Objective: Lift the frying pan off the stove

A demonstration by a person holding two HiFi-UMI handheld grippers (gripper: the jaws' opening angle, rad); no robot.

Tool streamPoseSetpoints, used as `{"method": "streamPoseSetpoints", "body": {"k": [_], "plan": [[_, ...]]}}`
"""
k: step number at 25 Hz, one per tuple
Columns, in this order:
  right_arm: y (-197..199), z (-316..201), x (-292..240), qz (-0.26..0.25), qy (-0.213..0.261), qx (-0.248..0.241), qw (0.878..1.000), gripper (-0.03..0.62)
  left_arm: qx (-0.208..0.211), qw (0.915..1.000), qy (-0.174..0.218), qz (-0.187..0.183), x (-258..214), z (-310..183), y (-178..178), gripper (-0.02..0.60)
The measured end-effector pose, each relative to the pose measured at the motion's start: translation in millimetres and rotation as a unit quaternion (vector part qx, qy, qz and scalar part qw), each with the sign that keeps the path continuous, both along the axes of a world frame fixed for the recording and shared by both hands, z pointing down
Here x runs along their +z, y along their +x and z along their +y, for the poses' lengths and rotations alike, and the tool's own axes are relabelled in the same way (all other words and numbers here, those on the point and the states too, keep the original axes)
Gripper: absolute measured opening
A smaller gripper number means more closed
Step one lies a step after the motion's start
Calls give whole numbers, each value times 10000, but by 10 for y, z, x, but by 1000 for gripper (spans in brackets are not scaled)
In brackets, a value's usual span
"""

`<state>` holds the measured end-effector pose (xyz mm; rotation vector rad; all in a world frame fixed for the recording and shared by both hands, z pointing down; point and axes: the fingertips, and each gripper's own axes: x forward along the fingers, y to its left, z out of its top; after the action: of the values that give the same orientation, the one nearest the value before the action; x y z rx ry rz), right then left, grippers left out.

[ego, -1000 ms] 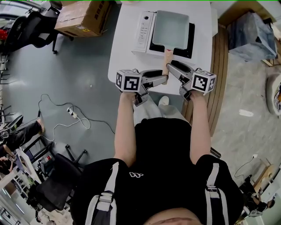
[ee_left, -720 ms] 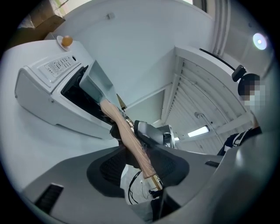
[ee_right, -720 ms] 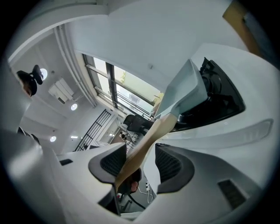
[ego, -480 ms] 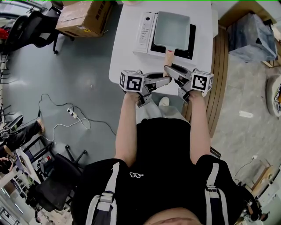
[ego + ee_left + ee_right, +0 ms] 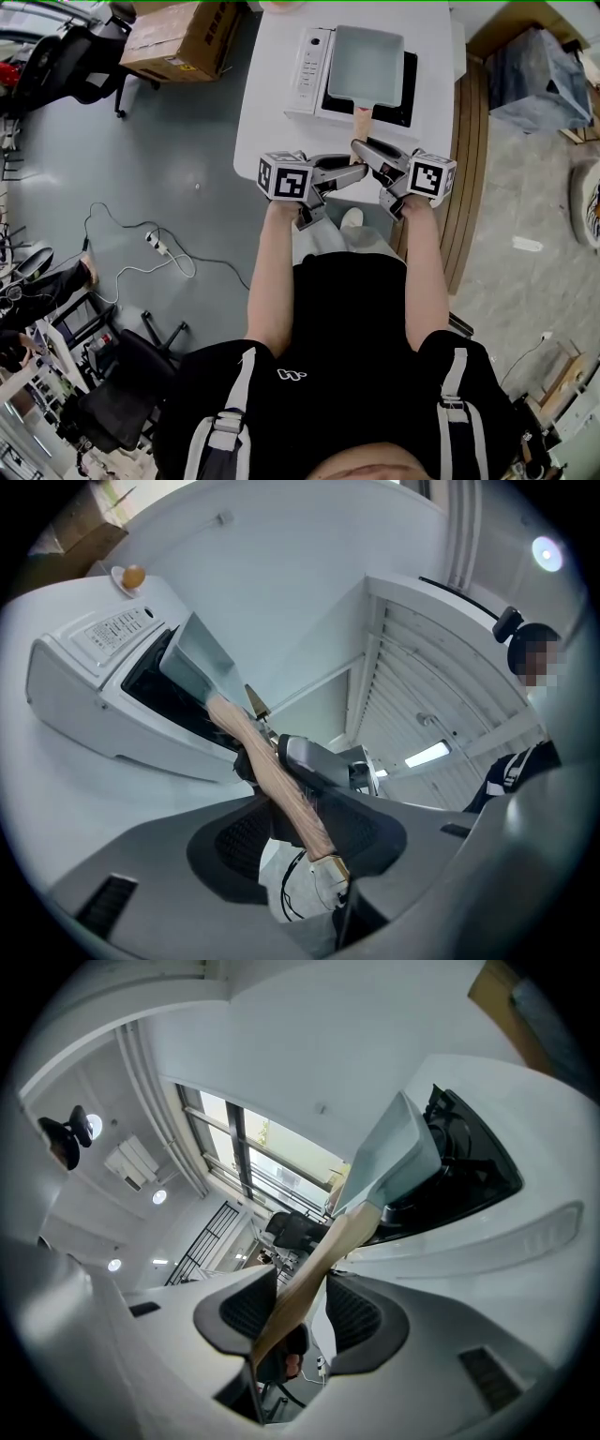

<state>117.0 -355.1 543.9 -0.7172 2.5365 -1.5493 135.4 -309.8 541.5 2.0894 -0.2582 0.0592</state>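
Both grippers have been drawn slightly closer together since the earlier frames, and their jaws have just been closing with the handle between them. The pan itself has not been displaced.

The frying pan (image 5: 366, 64) is seated on the black glass top of the induction stove (image 5: 307, 67). It is a square, shallow pan with rounded corners and a pale grey-green, matte surface. Its wooden handle (image 5: 361, 120), light, smooth and rounded, is directed toward the person and reaches past the stove's edge. The stove has a white plastic casing with a button panel on its left side, and it is placed on a white table (image 5: 267, 117).

The handle is clamped by the left gripper (image 5: 356, 172) from the left and by the right gripper (image 5: 364, 150) from the right, the right one nearer to the pan. In each gripper view the handle crosses slantwise between dark, textured pads (image 5: 352, 1312), which are held only as far apart as the handle is thick.

A cardboard box (image 5: 178, 37) and a black office chair (image 5: 70, 56) are seen on the grey floor.
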Motion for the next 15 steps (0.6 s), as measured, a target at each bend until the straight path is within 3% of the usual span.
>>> {"method": "streamPoseSetpoints", "body": {"k": [10,15], "plan": [[36,-8,-117,-310,191,125,9993,172,59,9995,291,-98,-129,0,28,184],[16,-25,-273,-184,408,81,9990,174,105,9984,542,-137,-274,-13,2,186]]}}
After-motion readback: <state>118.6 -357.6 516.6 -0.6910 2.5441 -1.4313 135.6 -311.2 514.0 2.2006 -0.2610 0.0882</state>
